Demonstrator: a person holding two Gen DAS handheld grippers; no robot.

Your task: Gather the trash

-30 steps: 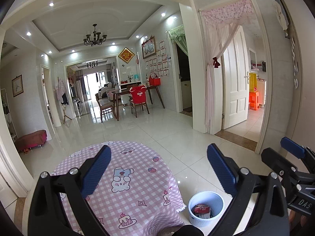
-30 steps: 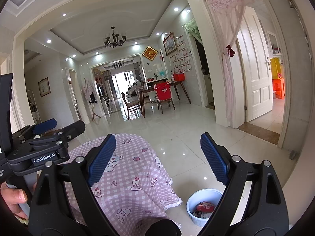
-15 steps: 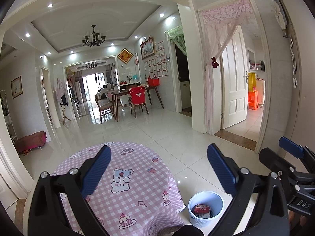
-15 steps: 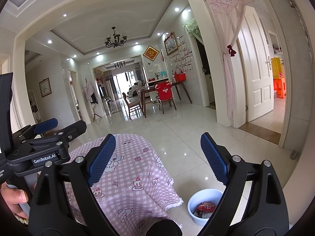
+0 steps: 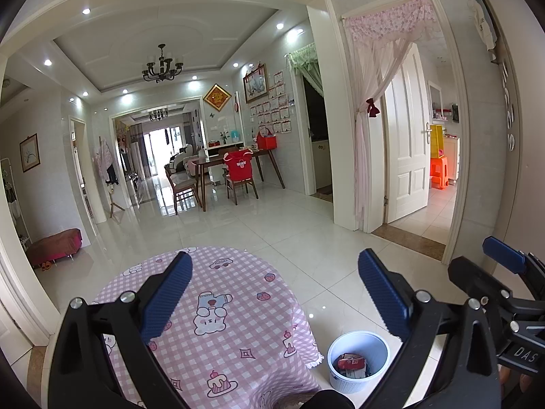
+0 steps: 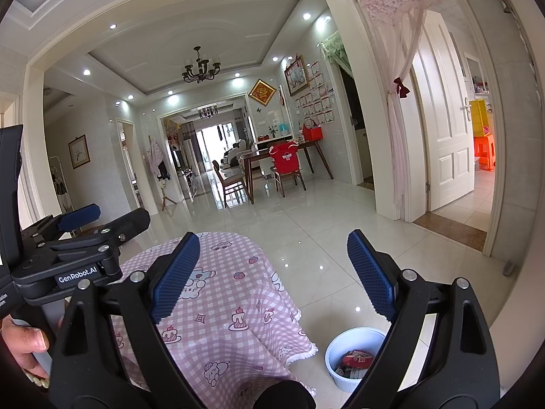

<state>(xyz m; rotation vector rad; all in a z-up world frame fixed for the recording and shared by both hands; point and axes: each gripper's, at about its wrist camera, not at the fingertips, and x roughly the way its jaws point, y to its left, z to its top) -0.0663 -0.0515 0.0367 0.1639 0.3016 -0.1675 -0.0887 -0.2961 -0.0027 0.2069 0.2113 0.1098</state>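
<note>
A small white bin (image 5: 358, 361) stands on the tiled floor to the right of a round table with a pink checked cloth (image 5: 218, 310). Red and white wrappers (image 5: 351, 364) lie inside it. My left gripper (image 5: 274, 266) is held open high above the table, with nothing between its blue pads. My right gripper (image 6: 272, 248) is open too and holds nothing. The right wrist view shows the same bin (image 6: 354, 358) with trash in it (image 6: 354, 361), low at the right of the table (image 6: 221, 306). No loose trash shows on the cloth.
The other gripper (image 5: 504, 293) sits at the right edge of the left wrist view. A person's hand (image 6: 24, 347) grips the left tool. A wide glossy floor (image 5: 272, 225) runs to a dining table with chairs (image 5: 224, 177). A white door (image 5: 407, 143) stands open at right.
Both views have shifted only slightly; the table and bin stay in nearly the same place. Both grippers stay open with nothing in them.
</note>
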